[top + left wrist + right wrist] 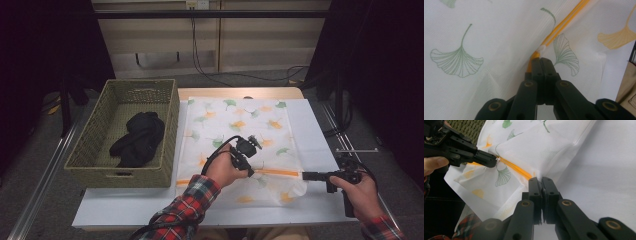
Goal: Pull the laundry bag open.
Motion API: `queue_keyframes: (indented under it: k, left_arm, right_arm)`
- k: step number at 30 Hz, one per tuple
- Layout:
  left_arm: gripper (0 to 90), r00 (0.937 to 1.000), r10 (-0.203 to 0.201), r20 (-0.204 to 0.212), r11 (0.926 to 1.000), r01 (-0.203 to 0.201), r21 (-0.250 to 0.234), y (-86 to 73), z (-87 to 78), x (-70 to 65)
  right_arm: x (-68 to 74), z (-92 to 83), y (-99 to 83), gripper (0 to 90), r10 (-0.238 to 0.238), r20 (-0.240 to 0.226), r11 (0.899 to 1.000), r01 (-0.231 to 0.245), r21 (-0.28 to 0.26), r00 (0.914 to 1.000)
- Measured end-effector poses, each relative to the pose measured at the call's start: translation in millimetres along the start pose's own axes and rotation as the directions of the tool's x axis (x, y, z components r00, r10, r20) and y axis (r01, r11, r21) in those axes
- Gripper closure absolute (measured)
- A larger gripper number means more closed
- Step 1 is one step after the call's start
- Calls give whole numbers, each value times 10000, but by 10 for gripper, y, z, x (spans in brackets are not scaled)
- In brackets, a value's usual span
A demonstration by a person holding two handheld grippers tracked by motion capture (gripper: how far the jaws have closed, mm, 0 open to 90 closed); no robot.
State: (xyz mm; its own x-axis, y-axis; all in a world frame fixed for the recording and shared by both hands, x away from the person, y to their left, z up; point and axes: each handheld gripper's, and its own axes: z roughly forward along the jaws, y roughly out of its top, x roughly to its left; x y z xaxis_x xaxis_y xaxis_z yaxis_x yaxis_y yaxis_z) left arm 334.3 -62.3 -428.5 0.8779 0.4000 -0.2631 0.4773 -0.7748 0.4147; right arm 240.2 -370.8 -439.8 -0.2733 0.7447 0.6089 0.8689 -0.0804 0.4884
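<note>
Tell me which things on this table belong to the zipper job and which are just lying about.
In the job:
- leaf-print bag
- its orange zipper
- white zipper pull, pinched by left gripper
- right gripper, shut on the bag's edge

Lying about:
- wicker basket
- black cloth inside it
- cables on the floor

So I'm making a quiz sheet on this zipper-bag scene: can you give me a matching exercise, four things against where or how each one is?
Things:
1. left gripper
2. right gripper
3. black garment
4. orange zipper

Places or states:
A. lying in the wicker basket
B. shut on the white zipper pull
C. running across the ginkgo-print bag near its front end
D. shut on the bag's edge at the zipper's end

Pairs: 1-B, 2-D, 3-A, 4-C
</note>
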Motion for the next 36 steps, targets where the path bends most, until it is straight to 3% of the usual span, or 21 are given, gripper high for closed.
queue_keyframes:
  k: [13, 24, 26, 28, 36]
  left_arm:
    - [900, 9995, -300, -60, 9995, 300, 40, -25, -17, 42]
    - [900, 9997, -241, 14, 9997, 241, -14, -33, -64, 64]
    - [900, 9994, -323, -148, 9995, 324, 49, -43, -74, 64]
    - [900, 9994, -350, 34, 9994, 351, -58, -61, -90, 91]
    - [900, 9985, -535, 120, 9985, 536, -80, -105, -147, 129]
  right_arm:
    - [-8, -17, 1, 873, 14, 71, 10000, -14, -48, 10000]
    - [-10, -18, 5, 873, 18, 72, 9999, -17, -113, 10000]
    - [-10, -18, 6, 873, 21, 149, 10000, -19, -93, 9999]
    - [-19, -21, 5, 873, 23, 160, 9999, -21, -127, 9999]
    - [-20, -27, 9, 873, 67, 104, 9999, -66, -144, 9999]
